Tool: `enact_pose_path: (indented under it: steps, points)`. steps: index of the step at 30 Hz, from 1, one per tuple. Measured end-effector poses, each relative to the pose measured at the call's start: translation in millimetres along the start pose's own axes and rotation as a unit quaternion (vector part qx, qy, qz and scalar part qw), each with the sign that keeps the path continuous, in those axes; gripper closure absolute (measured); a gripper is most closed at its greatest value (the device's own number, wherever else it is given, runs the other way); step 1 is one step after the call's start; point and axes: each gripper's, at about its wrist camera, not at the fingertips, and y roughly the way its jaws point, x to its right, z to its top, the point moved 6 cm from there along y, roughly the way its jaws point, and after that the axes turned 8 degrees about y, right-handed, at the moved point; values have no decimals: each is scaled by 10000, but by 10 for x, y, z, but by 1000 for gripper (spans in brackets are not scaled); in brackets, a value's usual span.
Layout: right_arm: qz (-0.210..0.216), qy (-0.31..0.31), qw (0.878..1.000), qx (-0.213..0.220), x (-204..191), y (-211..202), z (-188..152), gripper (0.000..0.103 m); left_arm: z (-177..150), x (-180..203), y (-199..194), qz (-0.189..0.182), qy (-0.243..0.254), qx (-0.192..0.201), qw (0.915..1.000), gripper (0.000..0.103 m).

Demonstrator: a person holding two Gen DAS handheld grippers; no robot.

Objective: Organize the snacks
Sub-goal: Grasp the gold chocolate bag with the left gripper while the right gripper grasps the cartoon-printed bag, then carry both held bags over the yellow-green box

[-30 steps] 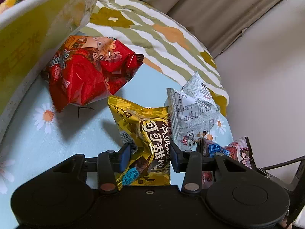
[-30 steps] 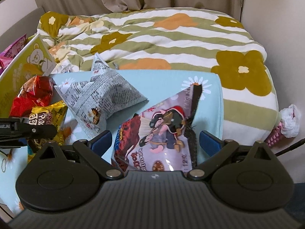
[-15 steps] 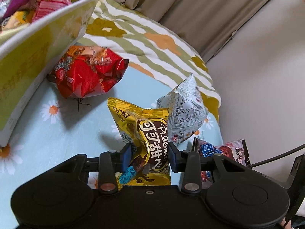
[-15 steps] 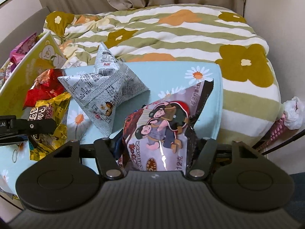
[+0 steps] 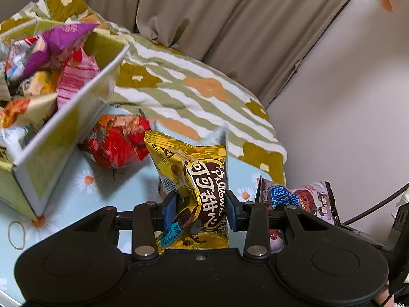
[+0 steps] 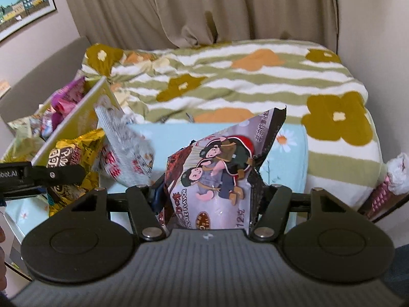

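Left gripper (image 5: 200, 211) is clamped tight on the yellow chocolate packet (image 5: 196, 179), pads pinching it at the waist, and the packet rides clear above the blue daisy cloth (image 5: 76, 194). Over on the other side, the right gripper (image 6: 208, 199) is closed on the grey cartoon packet (image 6: 219, 176), squeezing it across its lower half so the torn top corner stands up. Both snacks are in the air at once, so this looks like the carry step: picked up, not yet dropped off.

Just to the left sits the yellow box (image 5: 64, 138), already heaped with pink, purple and orange packets, its near wall facing the yellow chocolate packet. The next move, I'd say, calls for swinging each packet over that rim and only then letting go, one after the other, since the box is crowded and light packets could slide off the pile. The red packet (image 5: 117, 143) and the newsprint packet (image 6: 122, 151) lie on the cloth, waiting their turn.

Against a second ago: the right jaws stood wide around the grey cartoon packet and have since closed onto it; both packets have lifted, and the box's inside has come into the left view
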Motion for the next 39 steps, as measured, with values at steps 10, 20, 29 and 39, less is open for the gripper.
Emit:
enact_pose_path:
  steps: [10, 20, 29, 39]
  points:
    - [226, -181, 9986, 441, -532, -229, 218, 25, 212, -221, -358, -59, 197, 116, 9997, 60]
    - [509, -348, 9953, 748, -1382, -252, 426, 25, 600, -832, -902, 109, 147, 459, 9988, 60]
    - [950, -416, 9921, 707, -2317, -47, 591, 25, 908, -1586, -1147, 538, 140, 556, 9969, 59]
    - [954, -418, 9937, 417, -3144, 391, 542, 25, 898, -2233, -1083, 476, 248, 245, 9983, 0]
